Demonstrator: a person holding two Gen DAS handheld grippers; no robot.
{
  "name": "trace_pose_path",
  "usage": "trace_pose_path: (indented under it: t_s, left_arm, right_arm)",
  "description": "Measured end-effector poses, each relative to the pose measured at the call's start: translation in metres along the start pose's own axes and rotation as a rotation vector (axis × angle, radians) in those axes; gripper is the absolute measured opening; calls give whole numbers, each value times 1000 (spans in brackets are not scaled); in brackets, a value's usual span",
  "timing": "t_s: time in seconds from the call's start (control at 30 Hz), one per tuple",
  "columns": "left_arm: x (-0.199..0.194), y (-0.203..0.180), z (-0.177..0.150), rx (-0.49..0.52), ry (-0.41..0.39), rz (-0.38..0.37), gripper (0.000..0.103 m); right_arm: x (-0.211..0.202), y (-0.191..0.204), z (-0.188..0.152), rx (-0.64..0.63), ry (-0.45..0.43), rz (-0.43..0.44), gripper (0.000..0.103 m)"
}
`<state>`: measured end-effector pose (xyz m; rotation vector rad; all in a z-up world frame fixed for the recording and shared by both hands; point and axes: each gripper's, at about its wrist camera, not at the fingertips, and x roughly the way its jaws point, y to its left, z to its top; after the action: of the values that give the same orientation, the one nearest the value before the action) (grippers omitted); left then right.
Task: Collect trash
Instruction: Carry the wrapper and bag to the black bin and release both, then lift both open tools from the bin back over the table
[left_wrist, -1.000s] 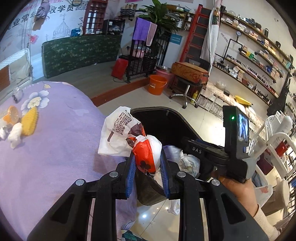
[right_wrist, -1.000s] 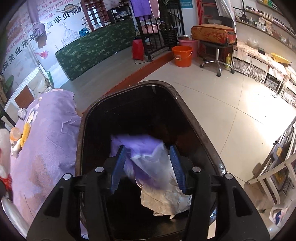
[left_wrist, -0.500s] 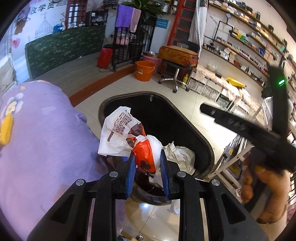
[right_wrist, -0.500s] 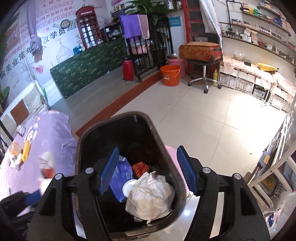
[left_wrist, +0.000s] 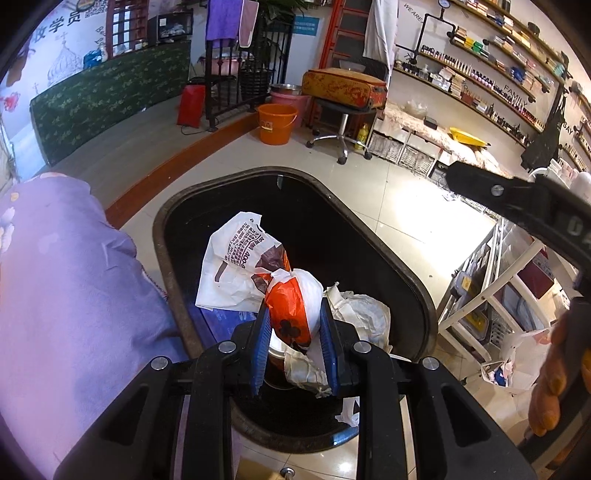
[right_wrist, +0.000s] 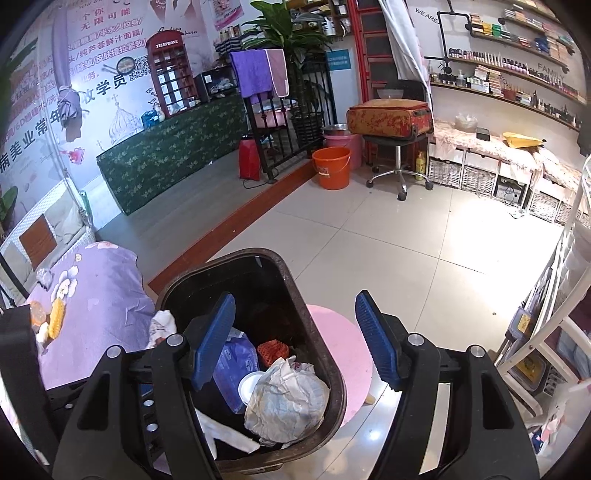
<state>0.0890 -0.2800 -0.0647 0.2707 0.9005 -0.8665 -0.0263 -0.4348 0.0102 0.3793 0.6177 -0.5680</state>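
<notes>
My left gripper (left_wrist: 294, 314) is shut on a knotted white and orange plastic bag (left_wrist: 236, 266), which hangs over the black trash bin (left_wrist: 406, 280). Under the bag lies crumpled paper (left_wrist: 364, 314). My right gripper (right_wrist: 294, 295) hovers open above the same bin (right_wrist: 334, 362) with nothing between its fingers. Inside the bin are a blue-purple bag (right_wrist: 236, 365), a white cup (right_wrist: 251, 386), an orange net (right_wrist: 272, 350) and crumpled paper (right_wrist: 288, 398). More scraps, among them a yellow piece (right_wrist: 56, 323), lie on the purple cloth (right_wrist: 96, 295).
A pink stool (right_wrist: 347, 343) stands right of the bin. Beyond it on the tiled floor are an orange bucket (right_wrist: 330, 168) and a swivel stool carrying a suitcase (right_wrist: 389, 120). A white rack (left_wrist: 491, 295) stands at the right. A hand (left_wrist: 554, 376) shows at the right edge.
My right gripper opened, let the purple bag fall into the bin, and rose away. My left gripper carried its bag from beside the cloth to above the bin.
</notes>
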Motion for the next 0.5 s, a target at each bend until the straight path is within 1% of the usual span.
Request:
trace_pose_path:
  t_s: [0.07,0.1,0.13,0.17,0.2,0.23,0.3,0.33,0.47,0.5]
  left_arm:
    - [2,0,1,0,-5,5,27]
    - [2,0,2,-3,-6,1,35]
    - [3,-2,3,-6,-7,-5,45]
    - [3,-3,4,-7,-9,-14,52]
    - [3,-3,4,-3,-15,-21,65]
    - [2,-5,4,5,-26,-23,75]
    - [1,-8,3,25,-42,-15,80]
    - [1,-10,2,37,-42,-8,84]
    - [-3,-10,0,47,-52,3,89]
    - [-6,-9,-1,44,-57,1,91]
  right_arm:
    - [-1,-2,1,3,-3,-2,68]
    - [-1,-3,1,5,-4,-2,68]
    - [-1,-5,2,6,-4,-2,68]
    - [-1,-6,2,7,-4,-3,68]
    - [-1,-7,3,9,-6,-4,68]
    - [-2,-8,3,11,-6,-6,68]
    - [-3,-7,1,13,-7,-9,69]
    - [-3,-9,1,14,-7,-11,69]
    - [-4,-12,3,19,-9,-12,70]
    - [-4,-12,4,19,-11,-16,74]
